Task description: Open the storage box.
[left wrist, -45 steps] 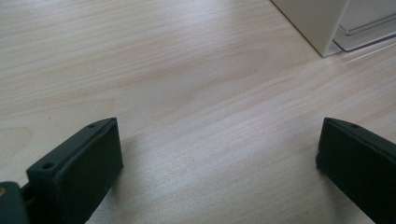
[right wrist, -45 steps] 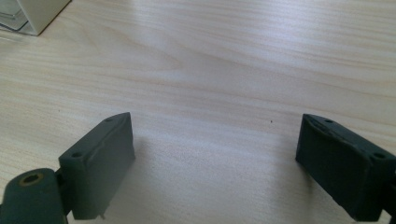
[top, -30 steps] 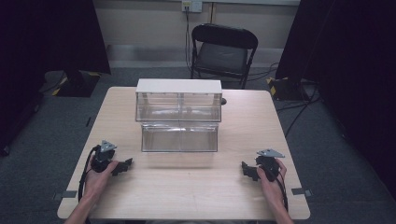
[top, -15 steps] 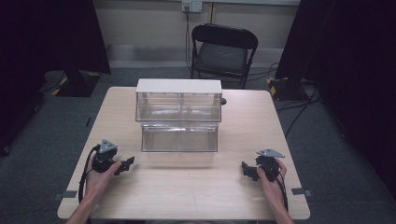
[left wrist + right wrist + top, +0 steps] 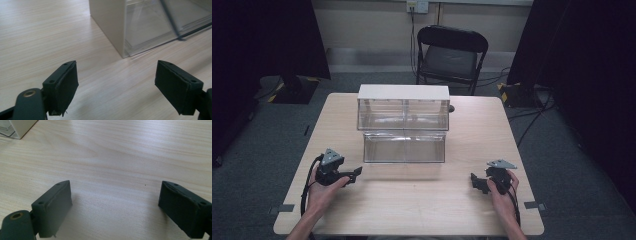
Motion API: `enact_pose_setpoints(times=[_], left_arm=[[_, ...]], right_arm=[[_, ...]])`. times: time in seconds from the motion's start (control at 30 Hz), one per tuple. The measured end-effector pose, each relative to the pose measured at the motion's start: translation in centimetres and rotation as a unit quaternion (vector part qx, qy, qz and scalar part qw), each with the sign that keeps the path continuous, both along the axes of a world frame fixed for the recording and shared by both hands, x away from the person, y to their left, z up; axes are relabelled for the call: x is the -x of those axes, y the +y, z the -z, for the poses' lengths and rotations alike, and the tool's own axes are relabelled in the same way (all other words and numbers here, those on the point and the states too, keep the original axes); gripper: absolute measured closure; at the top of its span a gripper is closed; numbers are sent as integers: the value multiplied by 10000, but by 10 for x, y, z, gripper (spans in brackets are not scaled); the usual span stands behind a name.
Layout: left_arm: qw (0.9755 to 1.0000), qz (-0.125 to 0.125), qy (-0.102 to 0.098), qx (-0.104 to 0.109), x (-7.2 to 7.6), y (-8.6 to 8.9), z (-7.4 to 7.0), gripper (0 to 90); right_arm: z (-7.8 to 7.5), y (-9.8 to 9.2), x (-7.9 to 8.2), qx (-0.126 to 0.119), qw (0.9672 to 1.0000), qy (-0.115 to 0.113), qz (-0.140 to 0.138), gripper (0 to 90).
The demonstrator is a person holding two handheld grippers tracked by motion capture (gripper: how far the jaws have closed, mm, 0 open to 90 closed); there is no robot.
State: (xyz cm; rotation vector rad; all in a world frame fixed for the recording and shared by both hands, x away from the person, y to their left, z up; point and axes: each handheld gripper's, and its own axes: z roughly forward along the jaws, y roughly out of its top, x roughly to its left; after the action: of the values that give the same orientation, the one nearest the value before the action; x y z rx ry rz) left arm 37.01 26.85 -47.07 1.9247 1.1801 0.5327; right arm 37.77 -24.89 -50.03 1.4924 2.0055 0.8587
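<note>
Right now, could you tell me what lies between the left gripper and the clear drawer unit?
Nothing: in the high view, only bare table separates the left gripper from the clear drawer unit.

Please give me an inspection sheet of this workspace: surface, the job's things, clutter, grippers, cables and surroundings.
Surface: light wooden table, bare near the hands.
Job's things: white-topped clear drawer unit at the middle of the table, with a clear bin right in front of it.
Clutter: nothing seen.
Grippers: left gripper and right gripper low over the table, jaws apart, nothing between them.
Cables: a black cable trails from the left gripper; floor cables to the right of the table.
Surroundings: black folding chair behind the table, grey floor, dark curtains.
</note>
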Motion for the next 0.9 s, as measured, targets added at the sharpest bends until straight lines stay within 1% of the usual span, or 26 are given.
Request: enact_pose_setpoints(times=[0.1,0.27,0.33,0.37,0.4,0.47,0.53,0.57,0.63,0.67,0.73,0.77,0.8,0.9], left_arm=[[9999,102,-72,-45,2,-6,-4,183],[9998,199,-66,-6,2,-14,-6,183],[9995,272,-151,-32,2,-18,-7,175],[9995,278,-158,-58,2,-20,-7,169],[9994,299,-151,-17,1,-22,-6,169],[9993,333,-141,-42,0,-23,-6,165],[9993,347,-159,-4,-1,-25,-6,162],[9992,365,-163,48,-2,-27,-7,161],[9991,376,-172,37,-3,-27,-8,160],[9991,400,-134,106,-4,-31,-9,160],[9990,414,-121,83,-3,-32,-10,160],[9987,489,-152,49,-1,-37,-11,160],[9985,513,-171,16,-1,-38,-12,160],[9987,495,-154,11,-3,-41,-13,160]], right_arm=[[0,0,0,-7,10000,0,-1,106],[0,0,0,-7,10000,0,0,106],[0,0,0,-1,10000,0,-1,106],[0,0,0,-8,10000,1,-1,106],[0,0,0,2,10000,-1,1,106],[0,0,0,-6,10000,0,-1,106],[0,0,0,-6,10000,-1,0,106],[0,0,0,-6,10000,-1,1,106],[0,0,0,-6,10000,0,0,106],[0,0,0,-4,10000,0,0,106],[0,0,0,1,10000,0,0,106],[0,0,0,1,10000,0,-1,106],[0,0,0,-6,10000,0,1,106],[0,0,0,-6,10000,1,1,106]])
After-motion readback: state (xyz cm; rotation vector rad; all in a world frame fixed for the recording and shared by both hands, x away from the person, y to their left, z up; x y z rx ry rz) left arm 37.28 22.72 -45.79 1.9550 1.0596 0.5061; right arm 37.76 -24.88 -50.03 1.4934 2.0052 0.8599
